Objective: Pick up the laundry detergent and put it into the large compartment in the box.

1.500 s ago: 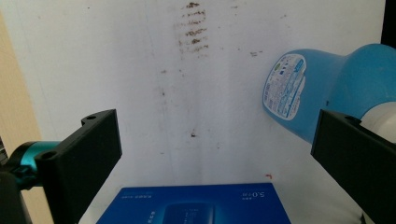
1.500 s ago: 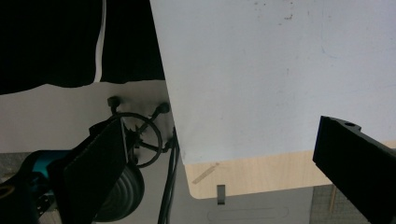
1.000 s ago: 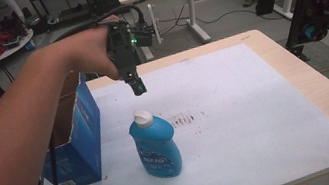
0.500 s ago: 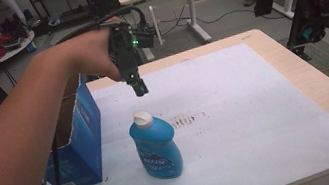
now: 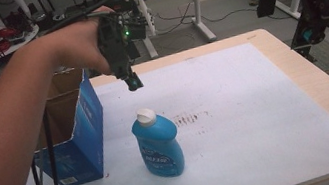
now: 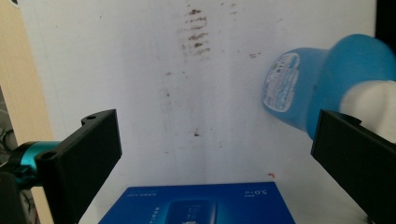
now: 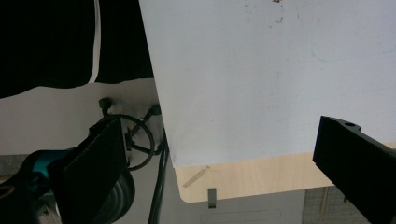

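Above the white tabletop (image 5: 236, 111) in the high view, the left gripper (image 5: 133, 81) hangs over an upright blue detergent bottle (image 5: 158, 144) beside an open blue carton (image 5: 80, 132); this looks like the approach before a grasp. From the left gripper view, its jaws are wide and empty, with the bottle off-centre, so centring and descent seem next. From the right gripper view, that gripper's jaws gape wide over the tabletop's edge.

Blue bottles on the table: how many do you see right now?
1. The blue bottle stands upright on the white table, just right of the open blue box, below the raised left gripper. More could be hidden inside the box.
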`<action>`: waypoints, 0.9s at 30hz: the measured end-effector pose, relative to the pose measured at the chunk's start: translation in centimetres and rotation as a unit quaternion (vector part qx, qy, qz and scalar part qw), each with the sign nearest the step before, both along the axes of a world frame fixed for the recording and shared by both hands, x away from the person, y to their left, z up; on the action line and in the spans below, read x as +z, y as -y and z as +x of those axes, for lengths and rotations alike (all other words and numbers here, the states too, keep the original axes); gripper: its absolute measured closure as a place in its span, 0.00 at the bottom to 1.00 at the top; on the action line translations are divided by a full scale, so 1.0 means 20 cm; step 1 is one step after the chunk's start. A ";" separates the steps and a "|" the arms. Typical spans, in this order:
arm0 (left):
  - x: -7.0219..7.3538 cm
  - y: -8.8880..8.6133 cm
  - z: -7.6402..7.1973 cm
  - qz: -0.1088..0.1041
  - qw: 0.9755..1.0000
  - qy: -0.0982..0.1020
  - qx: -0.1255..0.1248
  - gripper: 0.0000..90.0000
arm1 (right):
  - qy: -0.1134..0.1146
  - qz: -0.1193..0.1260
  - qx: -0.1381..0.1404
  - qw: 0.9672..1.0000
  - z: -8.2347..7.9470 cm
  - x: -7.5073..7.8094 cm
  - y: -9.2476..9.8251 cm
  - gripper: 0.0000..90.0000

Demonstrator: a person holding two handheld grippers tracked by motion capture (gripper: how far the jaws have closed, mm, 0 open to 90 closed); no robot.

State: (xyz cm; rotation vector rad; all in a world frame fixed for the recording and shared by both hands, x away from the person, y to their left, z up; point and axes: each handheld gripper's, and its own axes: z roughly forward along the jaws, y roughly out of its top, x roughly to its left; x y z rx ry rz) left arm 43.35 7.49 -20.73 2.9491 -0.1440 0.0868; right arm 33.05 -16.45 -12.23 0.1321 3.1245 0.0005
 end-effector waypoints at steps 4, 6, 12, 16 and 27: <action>0.03 -0.03 -0.04 -0.006 1.000 -0.001 -0.012 0.02 | 0.001 0.001 0.004 1.000 0.00 0.00 -0.01 0.02; 0.04 -0.03 -0.05 -0.008 1.000 -0.009 -0.019 0.02 | 0.001 0.000 0.004 1.000 0.00 0.00 -0.01 0.02; 0.06 -0.05 -0.12 -0.003 0.999 -0.024 -0.045 0.02 | -0.003 -0.002 -0.003 1.000 0.01 -0.02 -0.02 0.02; 0.06 -0.05 -0.15 0.002 0.998 -0.027 -0.053 0.02 | -0.004 -0.005 -0.006 1.000 0.01 -0.03 -0.02 0.02; -0.02 -0.03 -0.23 0.010 0.995 -0.044 -0.086 0.02 | -0.010 -0.006 0.002 1.000 0.01 -0.07 -0.05 0.02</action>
